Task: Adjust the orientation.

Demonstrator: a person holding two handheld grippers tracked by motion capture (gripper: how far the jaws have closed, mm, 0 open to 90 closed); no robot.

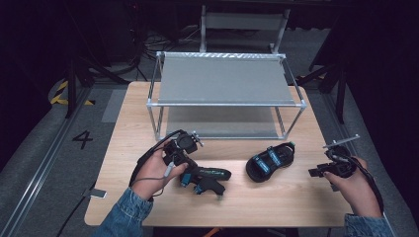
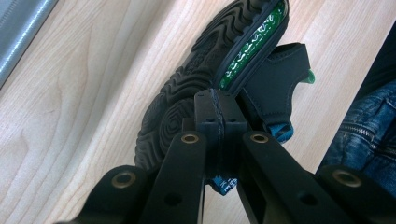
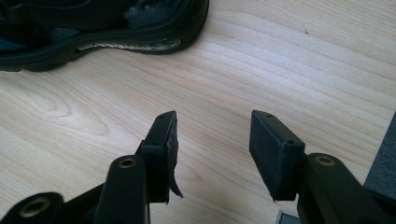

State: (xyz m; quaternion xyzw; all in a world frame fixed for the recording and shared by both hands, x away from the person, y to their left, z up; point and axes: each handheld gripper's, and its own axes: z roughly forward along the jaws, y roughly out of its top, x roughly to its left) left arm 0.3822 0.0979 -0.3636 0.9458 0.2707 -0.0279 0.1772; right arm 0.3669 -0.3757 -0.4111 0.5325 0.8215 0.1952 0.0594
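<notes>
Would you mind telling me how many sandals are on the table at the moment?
2. One sandal lies on its side at the left gripper, whose jaws are shut on it. The other sandal sits upright mid-table, left of the open right gripper.

Pale matt wood-grain table (image 1: 296, 197), metal-tube rack (image 1: 227, 103) w/ grey matt shelves, black rubbery ridged-sole sandals (image 2: 196, 79).

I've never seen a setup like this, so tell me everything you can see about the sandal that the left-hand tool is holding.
The left sandal is black with a deeply ridged rubbery sole, a green patterned strip along the sole's edge, dark fabric-like straps and teal trim. It is tipped on its side on the wooden table, its tread facing the left gripper view's camera. The left gripper is closed on it near one end. The other sandal lies apart, to its right.
</notes>
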